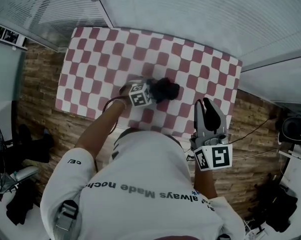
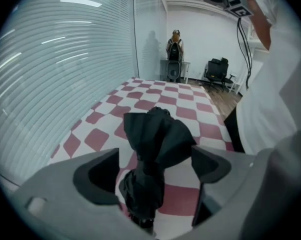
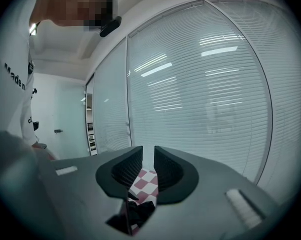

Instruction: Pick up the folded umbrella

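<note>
A table under a red-and-white checked cloth (image 1: 90, 59) is standing on a brick-patterned floor (image 1: 38, 91) in a corner of glass walls lined with slatted blinds (image 1: 190, 9), and a black office chair (image 2: 218, 68) is sitting by the far white wall. The black folded umbrella (image 1: 166, 90) is lying on the cloth near the table's middle, lengthwise between the fingers of the left gripper (image 2: 155, 158). The person's left arm is reaching out over the table and tilting that gripper steeply down over the umbrella, with its jaws spread wide on either side of the bundle and not pressing on it (cloth is showing in the gaps). The right gripper (image 1: 207, 104) is hanging off the table's near right edge, pointing roughly level toward the blinds, its jaws drawn almost together with only a thin slit between them and nothing in it.
</note>
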Tool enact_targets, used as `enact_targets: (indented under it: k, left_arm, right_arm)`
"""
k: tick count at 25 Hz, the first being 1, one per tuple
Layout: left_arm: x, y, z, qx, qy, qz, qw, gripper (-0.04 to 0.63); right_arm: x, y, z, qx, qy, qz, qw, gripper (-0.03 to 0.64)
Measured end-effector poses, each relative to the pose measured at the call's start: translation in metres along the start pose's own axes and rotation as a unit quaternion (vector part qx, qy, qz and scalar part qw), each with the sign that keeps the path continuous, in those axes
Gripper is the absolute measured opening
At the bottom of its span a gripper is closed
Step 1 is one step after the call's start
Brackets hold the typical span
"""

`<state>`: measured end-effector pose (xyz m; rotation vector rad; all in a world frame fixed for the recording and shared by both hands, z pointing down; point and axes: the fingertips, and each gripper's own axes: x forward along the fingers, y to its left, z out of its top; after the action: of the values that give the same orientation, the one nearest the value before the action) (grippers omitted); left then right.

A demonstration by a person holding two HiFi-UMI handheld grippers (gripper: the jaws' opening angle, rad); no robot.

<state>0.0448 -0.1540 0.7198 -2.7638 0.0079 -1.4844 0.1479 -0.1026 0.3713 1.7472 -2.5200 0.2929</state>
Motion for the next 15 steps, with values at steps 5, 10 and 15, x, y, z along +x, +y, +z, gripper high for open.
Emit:
enact_targets:
  k: [5, 10, 15]
  left_arm:
    - [0.029, -0.001, -0.015, 0.022, 0.052, -0.039, 0.9977, 0.462]
    - [0.053, -0.002, -0.030, 0.042, 0.105, -0.074, 0.9909, 0.460]
    - [0.073, -0.001, -0.041, 0.051, 0.136, -0.093, 0.9851, 0.456]
  right_arm:
    - [-0.003, -0.008, -0.004, 0.003, 0.004, -0.007, 1.000, 0.071]
    - [-0.002, -0.014, -0.006, 0.007, 0.008, -0.013, 1.000, 0.071]
    - [-0.003, -0.020, -0.008, 0.010, 0.012, -0.021, 1.000, 0.071]
